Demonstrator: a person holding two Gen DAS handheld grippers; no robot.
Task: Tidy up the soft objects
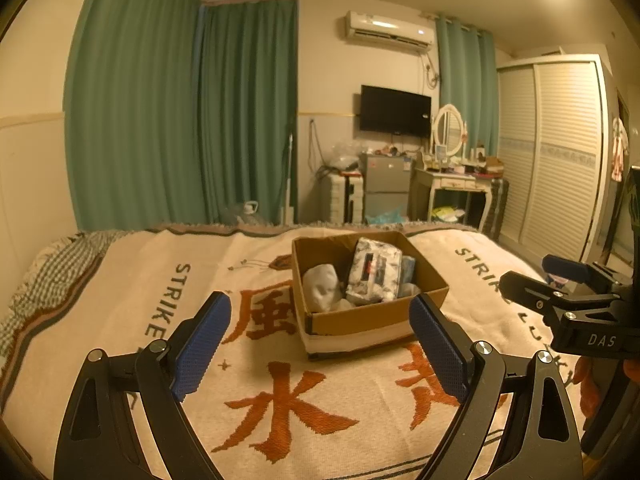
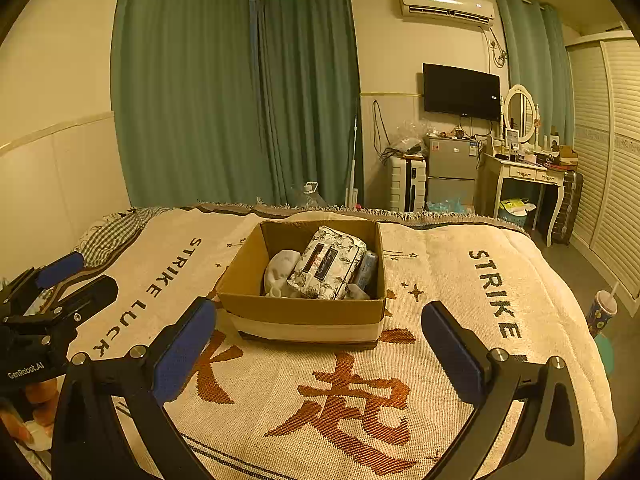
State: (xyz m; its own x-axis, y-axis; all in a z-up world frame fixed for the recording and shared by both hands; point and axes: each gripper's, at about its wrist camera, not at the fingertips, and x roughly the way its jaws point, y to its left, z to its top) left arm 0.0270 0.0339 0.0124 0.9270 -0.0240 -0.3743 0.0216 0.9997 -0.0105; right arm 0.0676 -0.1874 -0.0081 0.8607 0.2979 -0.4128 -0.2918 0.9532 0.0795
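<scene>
A cardboard box [image 1: 376, 318] [image 2: 298, 314] stands on the bed's blanket. Inside lie a floral tissue pack [image 1: 372, 276] [image 2: 328, 262], a white cloth bundle [image 1: 322, 288] [image 2: 280, 270] to its left and a small blue pack [image 2: 366, 270] to its right. My left gripper [image 1: 320, 340] is open and empty, hovering in front of the box. My right gripper [image 2: 320, 344] is open and empty, also short of the box. Each gripper shows at the edge of the other's view: the right one [image 1: 560, 296] and the left one [image 2: 60, 288].
The cream blanket [image 1: 120, 300] [image 2: 460, 280] with orange characters covers the bed. Beyond the foot stand green curtains [image 2: 240, 100], a small fridge [image 2: 450, 168], a suitcase [image 2: 408, 184] and a dressing table [image 2: 524, 172]. A drink cup [image 2: 604, 312] stands off the bed's right side.
</scene>
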